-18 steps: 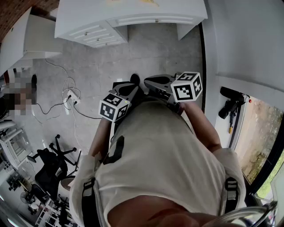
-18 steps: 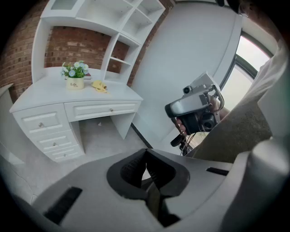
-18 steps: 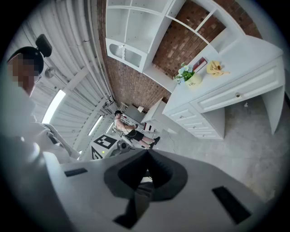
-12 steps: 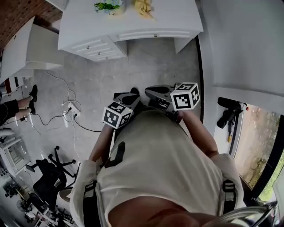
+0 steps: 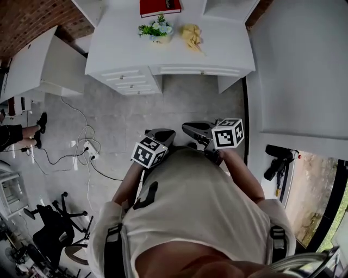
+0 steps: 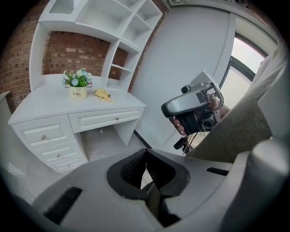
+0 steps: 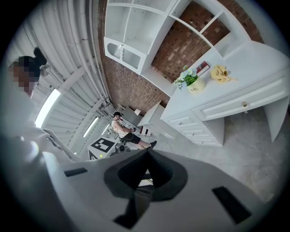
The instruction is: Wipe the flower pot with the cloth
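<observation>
A small cream flower pot [image 5: 158,36] with green and pale flowers stands on a white desk [image 5: 125,51] at the top of the head view. A crumpled yellow cloth [image 5: 191,36] lies just right of it. The pot [image 6: 78,93] and cloth [image 6: 103,94] also show far off in the left gripper view, and pot [image 7: 195,86] and cloth [image 7: 220,73] in the right gripper view. Both grippers are held close to the person's chest, well short of the desk. My left gripper [image 5: 161,133] is shut and holds nothing. My right gripper [image 5: 188,129] is shut and holds nothing.
A red book [image 5: 160,7] lies behind the pot below white shelves [image 6: 108,27]. The desk has drawers [image 5: 135,81] on its left side. Cables and a power strip [image 5: 87,146] lie on the grey floor at left. A black camera tripod [image 5: 277,165] stands at right by the window.
The head view has tilted up: the desk top with pot, cloth and book has come fully into sight. Both grippers stay close to the chest, shut.
</observation>
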Motion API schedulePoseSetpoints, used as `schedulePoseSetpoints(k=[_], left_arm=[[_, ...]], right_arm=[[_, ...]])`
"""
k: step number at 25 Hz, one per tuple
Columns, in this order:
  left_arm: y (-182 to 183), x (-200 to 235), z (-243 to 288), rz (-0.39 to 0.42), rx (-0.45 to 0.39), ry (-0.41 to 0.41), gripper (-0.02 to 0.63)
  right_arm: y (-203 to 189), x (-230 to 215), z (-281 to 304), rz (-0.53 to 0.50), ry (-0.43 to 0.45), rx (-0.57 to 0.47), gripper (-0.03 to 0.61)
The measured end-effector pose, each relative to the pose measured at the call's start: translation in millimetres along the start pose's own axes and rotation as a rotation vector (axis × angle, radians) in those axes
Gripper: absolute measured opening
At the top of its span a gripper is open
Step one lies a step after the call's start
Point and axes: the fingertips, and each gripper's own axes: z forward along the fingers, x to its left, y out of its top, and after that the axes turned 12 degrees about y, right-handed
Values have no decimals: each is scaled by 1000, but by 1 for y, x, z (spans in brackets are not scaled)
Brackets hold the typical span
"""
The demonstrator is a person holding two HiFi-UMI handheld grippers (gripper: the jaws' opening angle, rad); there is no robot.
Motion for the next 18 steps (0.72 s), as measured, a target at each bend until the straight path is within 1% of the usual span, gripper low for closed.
schedulePoseSetpoints(k=[4,8,15,18], left_arm=[[4,24,-2,-5,-29,8,21],[4,44,-16,-12,-40,16,21],[-6,79,-34,-53,-77,20,21],[-9,86,-33,-61,-88,10,21]], right_arm=[[10,-7,19,-5,-18,25,11],[14,-9,43,1,-22,55,11],[12,-2,91,-81,-12,180,11],[14,-5,95,-83,-18,171,11]])
